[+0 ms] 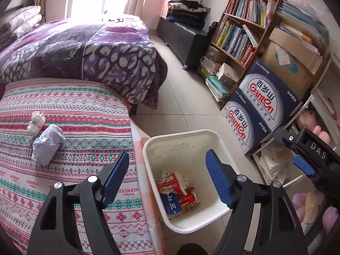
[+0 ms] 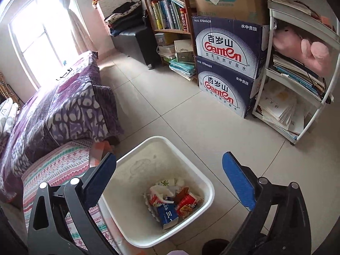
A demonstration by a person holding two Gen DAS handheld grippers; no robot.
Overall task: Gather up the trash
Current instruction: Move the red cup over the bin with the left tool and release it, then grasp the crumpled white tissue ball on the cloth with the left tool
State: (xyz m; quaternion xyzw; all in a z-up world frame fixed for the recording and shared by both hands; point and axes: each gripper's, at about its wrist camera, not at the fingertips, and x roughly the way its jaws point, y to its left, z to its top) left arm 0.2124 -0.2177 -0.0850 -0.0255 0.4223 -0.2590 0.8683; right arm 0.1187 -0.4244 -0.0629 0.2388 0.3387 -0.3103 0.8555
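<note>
A white bin (image 1: 214,136) stands on the floor beside a table with a patterned cloth (image 1: 85,110). It holds red and blue cartons and wrappers (image 1: 177,193). The bin also shows in the right wrist view (image 2: 204,178) with the same trash (image 2: 172,201). On the cloth lie a crumpled grey-white paper (image 1: 47,144) and a crumpled white tissue (image 1: 36,123). My left gripper (image 1: 167,159) is open and empty, above the bin's left rim. My right gripper (image 2: 170,161) is open and empty above the bin; it shows at the right edge of the left wrist view (image 1: 306,161).
A bed with a purple blanket (image 1: 85,53) is behind the table. Two stacked Ganten water boxes (image 2: 225,68), a bookshelf (image 1: 242,31) and a white shelf rack (image 2: 297,68) line the right wall. Tiled floor (image 2: 191,116) lies between.
</note>
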